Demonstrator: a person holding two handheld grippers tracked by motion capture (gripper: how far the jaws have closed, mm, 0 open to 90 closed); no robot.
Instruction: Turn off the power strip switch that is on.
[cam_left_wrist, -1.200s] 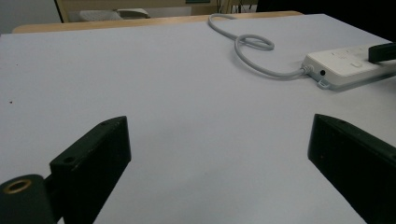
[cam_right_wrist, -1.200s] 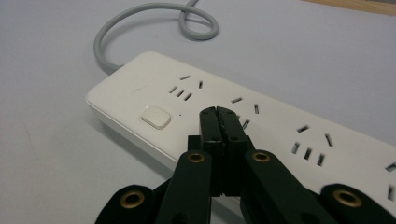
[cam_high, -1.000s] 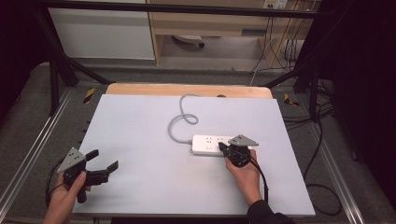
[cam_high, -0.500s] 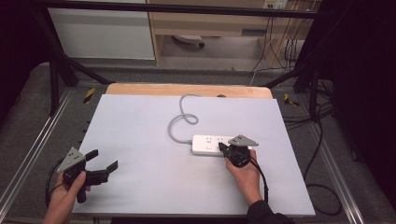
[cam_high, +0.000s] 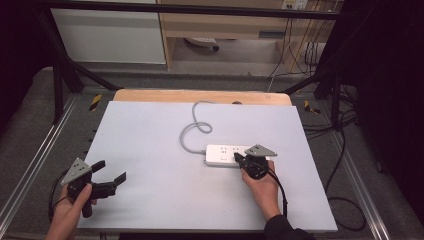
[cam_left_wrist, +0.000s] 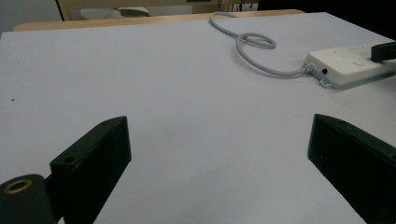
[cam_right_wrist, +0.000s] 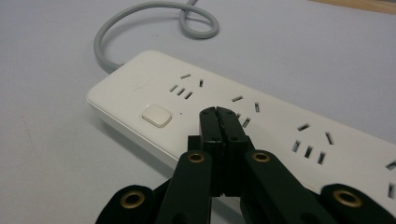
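Right gripper (cam_right_wrist: 217, 114) jaws closed over power strip (cam_right_wrist: 280, 126), empty

**No visible change across the second**

Comparing the earlier high views with the current one, nothing shifts: the right gripper (cam_high: 239, 159) sits at the same spot on the power strip (cam_high: 222, 154) at centre right of the frame, jaws pressed together just beside the strip's button (cam_right_wrist: 156, 115) (the right gripper view shows this closely), and the left gripper (cam_high: 111, 176) holds its place at lower left, jaws spread apart.
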